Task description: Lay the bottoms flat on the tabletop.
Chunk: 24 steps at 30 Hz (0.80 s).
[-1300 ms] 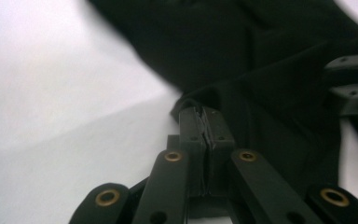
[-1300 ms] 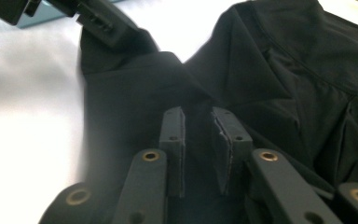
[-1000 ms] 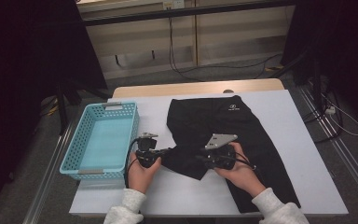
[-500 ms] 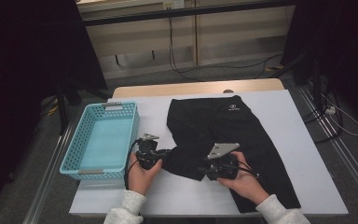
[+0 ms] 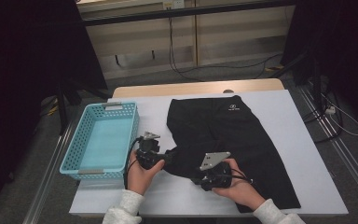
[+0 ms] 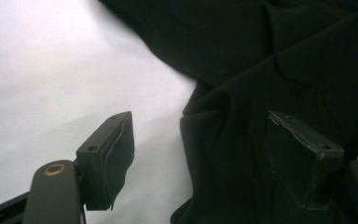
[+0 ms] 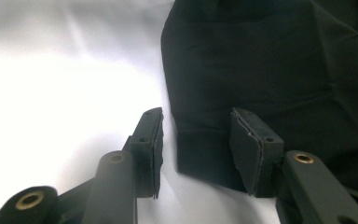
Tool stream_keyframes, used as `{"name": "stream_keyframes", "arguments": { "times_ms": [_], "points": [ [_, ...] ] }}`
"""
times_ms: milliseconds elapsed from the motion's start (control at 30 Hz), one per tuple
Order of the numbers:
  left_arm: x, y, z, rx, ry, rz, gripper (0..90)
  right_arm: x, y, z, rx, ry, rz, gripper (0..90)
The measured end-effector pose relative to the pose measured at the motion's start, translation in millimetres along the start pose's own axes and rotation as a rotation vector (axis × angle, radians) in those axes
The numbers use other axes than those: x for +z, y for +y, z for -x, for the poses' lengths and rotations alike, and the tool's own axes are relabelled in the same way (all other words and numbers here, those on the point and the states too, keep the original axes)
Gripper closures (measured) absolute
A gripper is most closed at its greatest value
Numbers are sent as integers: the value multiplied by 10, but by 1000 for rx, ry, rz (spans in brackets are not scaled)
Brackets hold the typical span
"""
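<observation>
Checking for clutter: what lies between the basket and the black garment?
In the high view, bare table up top; lower down, the left gripper sits between the basket and the garment.

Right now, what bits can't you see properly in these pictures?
- Logo on the black shorts, high view: too small to read.
- Left gripper tips, high view: lost against the dark cloth.
- Table under the shorts: covered.
- Shorts, right gripper view: cut off by the frame's edge.
</observation>
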<state>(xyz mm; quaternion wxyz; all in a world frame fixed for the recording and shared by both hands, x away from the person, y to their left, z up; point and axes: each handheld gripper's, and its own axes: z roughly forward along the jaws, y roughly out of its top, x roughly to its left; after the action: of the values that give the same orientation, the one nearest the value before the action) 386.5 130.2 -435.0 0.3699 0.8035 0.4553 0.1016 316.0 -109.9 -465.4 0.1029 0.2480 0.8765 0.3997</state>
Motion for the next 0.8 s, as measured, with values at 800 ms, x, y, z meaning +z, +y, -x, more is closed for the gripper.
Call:
{"name": "stream_keyframes", "arguments": {
  "times_ms": [800],
  "points": [
    [-9, -197, -38, -8, -12, -35, 411, -113, -17, 166, 91, -39, 48, 875]
  ]
}}
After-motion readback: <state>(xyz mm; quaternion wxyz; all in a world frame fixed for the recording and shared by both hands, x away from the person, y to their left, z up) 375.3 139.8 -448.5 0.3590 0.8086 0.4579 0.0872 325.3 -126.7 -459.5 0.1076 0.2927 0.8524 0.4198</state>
